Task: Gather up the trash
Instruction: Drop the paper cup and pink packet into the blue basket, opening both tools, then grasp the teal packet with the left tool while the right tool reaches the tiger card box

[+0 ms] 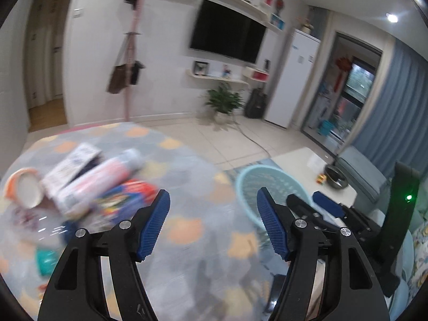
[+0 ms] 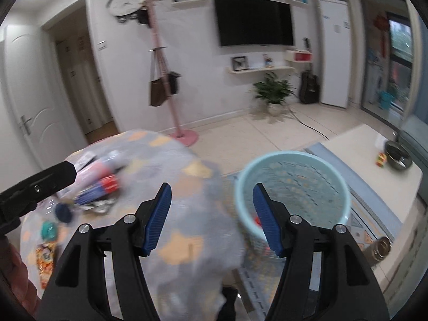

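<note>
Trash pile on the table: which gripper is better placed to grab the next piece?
Left, probably. The left gripper is empty and open, with the trash pile just ahead to its left. The right gripper, also empty, faces the basket, and the pile lies farther off to its left.

A round table (image 1: 187,230) in a grey, orange-spotted cloth carries blurred trash (image 1: 88,184) at ten o'clock.

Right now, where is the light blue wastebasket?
The light blue wastebasket stands on the floor right of the round table, in front of the low white coffee table; in the right wrist view it is right of centre.
</note>
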